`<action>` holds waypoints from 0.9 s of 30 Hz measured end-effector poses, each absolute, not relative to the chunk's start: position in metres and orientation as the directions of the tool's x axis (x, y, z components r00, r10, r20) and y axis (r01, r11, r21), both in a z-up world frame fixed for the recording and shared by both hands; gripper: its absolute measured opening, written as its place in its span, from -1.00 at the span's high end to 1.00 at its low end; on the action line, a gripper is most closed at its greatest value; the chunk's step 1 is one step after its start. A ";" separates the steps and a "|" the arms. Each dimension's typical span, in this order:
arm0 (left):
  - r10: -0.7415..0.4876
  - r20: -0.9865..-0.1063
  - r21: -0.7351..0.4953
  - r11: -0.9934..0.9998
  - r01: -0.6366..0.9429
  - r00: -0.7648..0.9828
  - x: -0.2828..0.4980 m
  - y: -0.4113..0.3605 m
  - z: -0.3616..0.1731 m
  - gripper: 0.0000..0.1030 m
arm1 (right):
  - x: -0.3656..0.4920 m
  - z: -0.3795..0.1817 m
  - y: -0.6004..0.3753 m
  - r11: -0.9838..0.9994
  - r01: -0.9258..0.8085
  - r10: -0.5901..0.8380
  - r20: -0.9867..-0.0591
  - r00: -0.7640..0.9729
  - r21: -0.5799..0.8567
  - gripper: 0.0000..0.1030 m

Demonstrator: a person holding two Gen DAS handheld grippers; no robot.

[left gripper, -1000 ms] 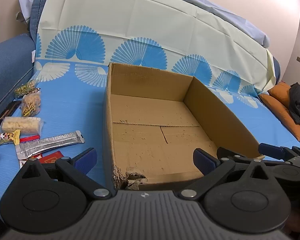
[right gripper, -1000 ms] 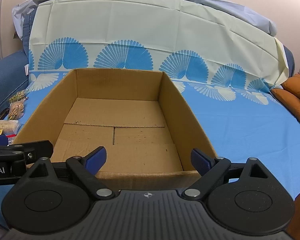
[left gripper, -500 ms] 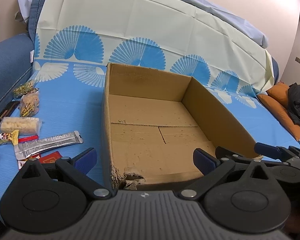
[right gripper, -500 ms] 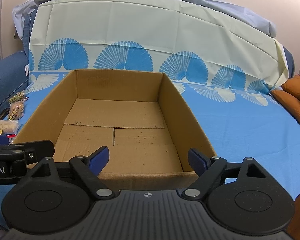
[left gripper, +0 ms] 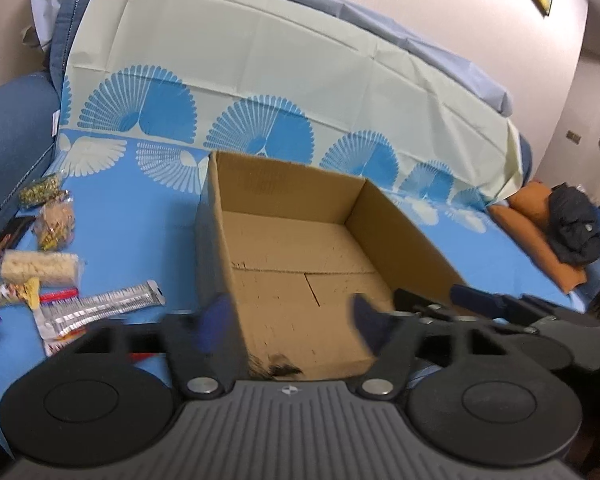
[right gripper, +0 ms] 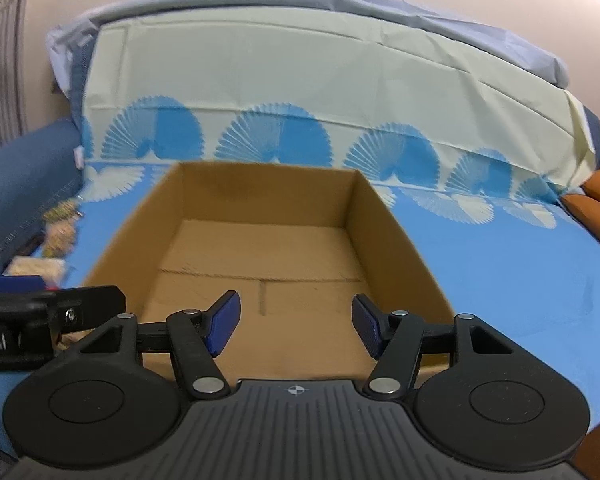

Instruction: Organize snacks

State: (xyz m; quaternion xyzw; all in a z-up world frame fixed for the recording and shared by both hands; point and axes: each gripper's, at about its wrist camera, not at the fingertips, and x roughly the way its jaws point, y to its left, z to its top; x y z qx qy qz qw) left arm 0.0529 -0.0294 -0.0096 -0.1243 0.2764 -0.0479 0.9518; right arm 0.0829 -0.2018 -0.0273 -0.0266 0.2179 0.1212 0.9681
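An open, empty cardboard box [left gripper: 400,232] sits on the blue cloth; it also shows in the right wrist view [right gripper: 392,232]. Several snack packs lie left of it: a silver bar wrapper [left gripper: 100,308], a puffed-rice pack [left gripper: 40,268], nut bags [left gripper: 54,222] and a green bag [left gripper: 40,190]. My left gripper [left gripper: 292,320] is open and empty at the box's near left corner. My right gripper [right gripper: 296,324] is open and empty over the box's near wall. Each gripper shows in the other's view, the right [left gripper: 480,300] and the left [right gripper: 40,308].
The sofa back is draped in a cream cloth with blue fans [left gripper: 260,80]. A blue armrest [left gripper: 12,140] stands at the left. An orange cushion [left gripper: 540,232] with a dark garment [left gripper: 576,224] lies at the right. The box's near left corner [left gripper: 272,368] is torn.
Both grippers' jaws have narrowed but stay open. Both views have shifted slightly, with motion blur now; the box and snacks have not moved.
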 end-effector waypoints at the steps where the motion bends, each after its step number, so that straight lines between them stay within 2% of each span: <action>1: -0.158 -0.513 -0.263 0.965 0.021 0.844 0.052 -0.021 -0.003 0.19 | 0.082 -0.025 -0.199 0.968 -0.252 0.225 -0.420 0.879 -0.010 -0.22; 2: -0.156 -0.511 -0.266 0.964 0.017 0.845 0.051 -0.012 0.003 0.46 | 0.080 -0.024 -0.193 0.964 -0.267 0.238 -0.402 0.884 -0.016 -0.22; 3: -0.158 -0.508 -0.274 0.962 0.014 0.847 0.051 -0.002 0.009 0.61 | 0.077 -0.020 -0.186 0.957 -0.290 0.275 -0.381 0.883 0.019 -0.22; 4: -0.160 -0.503 -0.283 0.959 0.013 0.849 0.050 0.008 0.014 0.64 | 0.075 -0.018 -0.180 0.952 -0.306 0.291 -0.381 0.878 0.022 -0.22; 6: -0.143 -0.492 -0.276 0.961 0.002 0.859 0.048 0.032 0.022 0.66 | 0.071 -0.011 -0.165 0.935 -0.351 0.344 -0.368 0.864 0.050 -0.05; 7: -0.122 -0.492 -0.266 0.964 -0.016 0.862 0.047 0.045 0.023 0.66 | 0.069 -0.009 -0.158 0.927 -0.371 0.367 -0.359 0.858 0.058 0.16; 8: -0.092 -0.499 -0.262 0.964 -0.048 0.862 0.046 0.060 0.023 0.66 | 0.069 -0.007 -0.153 0.919 -0.388 0.385 -0.362 0.849 0.069 0.28; 13: 0.007 -0.527 -0.332 0.919 -0.214 0.850 0.041 0.140 -0.003 0.66 | 0.063 0.000 -0.116 0.862 -0.492 0.500 -0.361 0.787 0.123 0.31; 19: 0.101 -0.542 -0.496 0.763 -0.415 0.834 0.020 0.209 -0.058 0.62 | 0.061 -0.007 -0.060 0.782 -0.607 0.608 -0.382 0.696 0.139 0.25; 20: 0.094 -0.562 -0.524 0.729 -0.442 0.822 0.019 0.214 -0.066 0.59 | 0.062 -0.010 -0.052 0.774 -0.617 0.617 -0.393 0.682 0.144 0.20; 22: 0.083 -0.570 -0.566 0.682 -0.463 0.818 0.018 0.220 -0.072 0.35 | 0.066 -0.017 -0.032 0.760 -0.631 0.626 -0.434 0.648 0.155 0.13; 23: 0.098 -0.568 -0.556 0.686 -0.469 0.817 0.019 0.220 -0.071 0.13 | 0.070 -0.023 -0.024 0.761 -0.629 0.620 -0.462 0.634 0.157 0.07; 24: 0.117 -0.575 -0.535 0.695 -0.481 0.810 0.021 0.219 -0.071 0.04 | 0.074 -0.029 -0.014 0.765 -0.623 0.609 -0.494 0.620 0.161 0.03; 25: 0.127 -0.582 -0.521 0.700 -0.488 0.803 0.021 0.217 -0.072 0.00 | 0.078 -0.037 -0.011 0.772 -0.612 0.597 -0.528 0.604 0.174 -0.08; 27: 0.133 -0.598 -0.512 0.695 -0.505 0.790 0.025 0.217 -0.076 -0.31 | 0.087 -0.050 -0.002 0.795 -0.578 0.561 -0.585 0.586 0.183 -0.27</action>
